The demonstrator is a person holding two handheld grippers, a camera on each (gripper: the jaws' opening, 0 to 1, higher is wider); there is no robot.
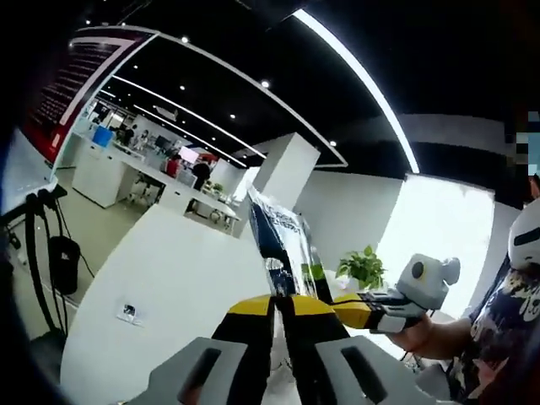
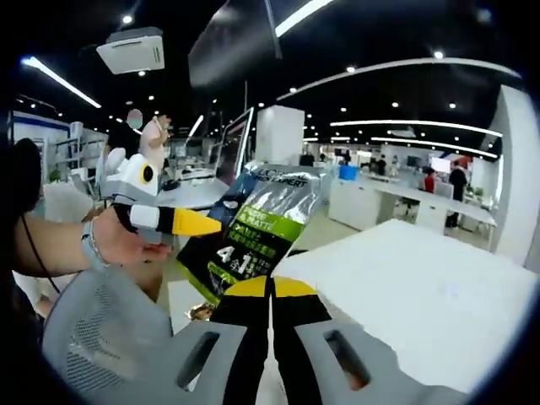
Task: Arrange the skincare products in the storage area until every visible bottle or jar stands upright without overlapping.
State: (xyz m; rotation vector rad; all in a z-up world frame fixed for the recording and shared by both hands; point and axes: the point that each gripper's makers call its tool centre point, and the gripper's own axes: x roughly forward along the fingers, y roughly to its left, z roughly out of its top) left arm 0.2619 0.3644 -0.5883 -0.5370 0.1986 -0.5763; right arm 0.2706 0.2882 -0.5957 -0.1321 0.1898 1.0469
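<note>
1. A flat foil pouch (image 2: 257, 228) with black, silver and green printing is hanging in the air above the near edge of the white worktop (image 2: 422, 287), not resting on it.
2. The right gripper (image 2: 271, 291) is pinching the pouch at its lower edge; its yellow-tipped jaws are clenched together on the film with no gap between them.
3. In the left gripper view the pouch (image 1: 283, 245) is showing nearly edge-on, rising straight out of the left gripper (image 1: 280, 305), whose jaws are also squeezed tight on the lower edge.
4. So both tools are gripping the same pouch at once, each at the bottom seam, with the other one reaching in from the side: the right gripper (image 1: 380, 314) is coming in just beside the pouch in the left gripper view, and the left gripper (image 2: 181, 221) is touching or nearly touching the pouch's left side in the right gripper view, held by a hand (image 2: 126, 240).
5. Handling judgement: the pouch is looking light, soft and floppy, the glossy film is probably slippery, and it will likely fold over rather than stand by itself.
6. Best hold is likely the sealed flat seam at an edge, where the film is doubled and stiff; pinching the bulging middle risks sliding off or crushing the contents.
7. No bottles or jars are appearing anywhere on the worktop (image 1: 169, 287).
</note>
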